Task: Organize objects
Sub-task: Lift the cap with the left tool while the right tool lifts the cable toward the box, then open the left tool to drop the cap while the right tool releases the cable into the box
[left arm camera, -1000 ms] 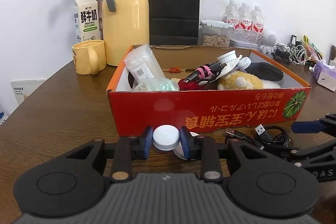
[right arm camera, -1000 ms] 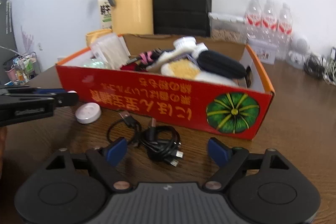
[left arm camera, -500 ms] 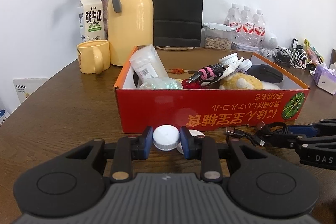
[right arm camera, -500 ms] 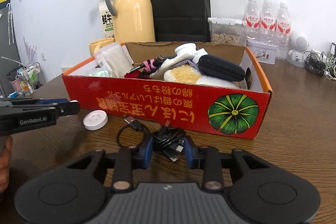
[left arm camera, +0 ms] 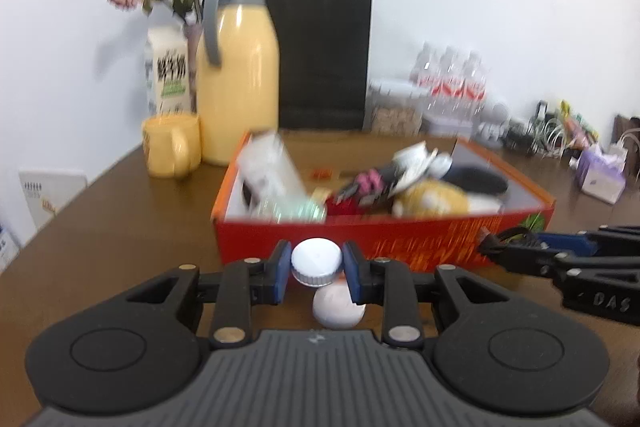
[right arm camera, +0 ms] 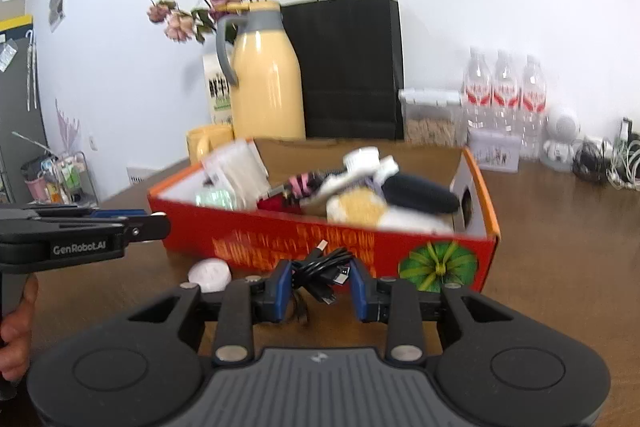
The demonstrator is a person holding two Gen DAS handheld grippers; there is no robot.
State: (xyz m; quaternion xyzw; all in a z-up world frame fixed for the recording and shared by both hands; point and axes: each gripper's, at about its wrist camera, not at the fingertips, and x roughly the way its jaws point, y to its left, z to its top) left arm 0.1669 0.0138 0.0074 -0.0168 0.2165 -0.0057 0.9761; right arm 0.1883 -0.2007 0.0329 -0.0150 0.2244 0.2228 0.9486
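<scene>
A red cardboard box point(left arm camera: 360, 243) point(right arm camera: 280, 243) full of mixed items stands on the brown table. My left gripper point(left arm camera: 316, 265) is shut on a white bottle cap point(left arm camera: 317, 261) and holds it above the table before the box. A white round disc point(left arm camera: 338, 309) point(right arm camera: 210, 273) lies on the table below it. My right gripper point(right arm camera: 320, 281) is shut on a bundle of black USB cable point(right arm camera: 322, 275), lifted in front of the box. The right gripper also shows at the right of the left wrist view point(left arm camera: 492, 251).
A yellow thermos jug point(left arm camera: 238, 83), yellow mug point(left arm camera: 172, 145), milk carton point(left arm camera: 168, 75), flowers and a black paper bag point(left arm camera: 324, 55) stand behind the box. Water bottles point(right arm camera: 504, 95), a food container and tangled cables sit at the back right. A purple tissue pack point(left arm camera: 602, 179) lies far right.
Both grippers have risen, each with its load. The cable bundle has left the table. The white disc stays on the table.
</scene>
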